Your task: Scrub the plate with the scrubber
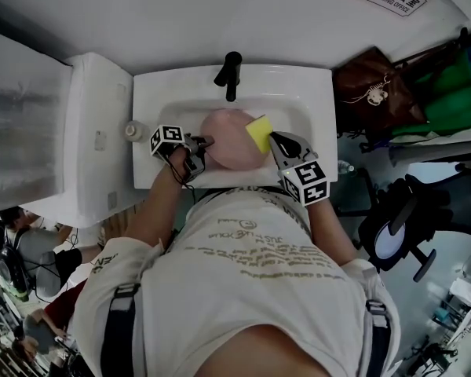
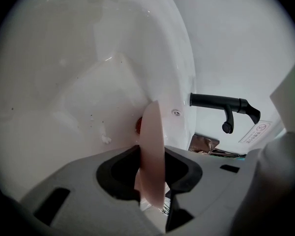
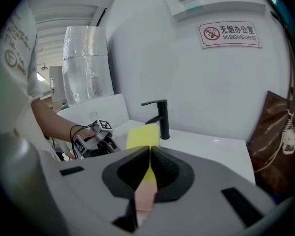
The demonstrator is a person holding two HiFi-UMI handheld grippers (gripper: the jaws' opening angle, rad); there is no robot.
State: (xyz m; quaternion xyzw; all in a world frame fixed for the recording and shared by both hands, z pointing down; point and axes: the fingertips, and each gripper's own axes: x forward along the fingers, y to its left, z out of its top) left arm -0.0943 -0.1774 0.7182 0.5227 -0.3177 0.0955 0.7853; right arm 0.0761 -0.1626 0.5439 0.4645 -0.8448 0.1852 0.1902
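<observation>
Left gripper (image 1: 202, 143) clamps thin smooth pink plate (image 1: 231, 144) by rim, edge-on between jaws; glossy white sink (image 1: 314, 93) wall close ahead. Right gripper (image 1: 273, 137) pinches yellow rectangular scrubber (image 1: 259, 131), touching plate edge just beyond tips.

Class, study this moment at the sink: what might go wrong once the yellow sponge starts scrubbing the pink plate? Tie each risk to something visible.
1. The left gripper holds the round pink plate only by its thin rim; scrubbing pressure might lever it loose into the white ceramic sink.
2. The right gripper pinches the yellow sponge scrubber by one end, so it may fold or slip out when pressed.
</observation>
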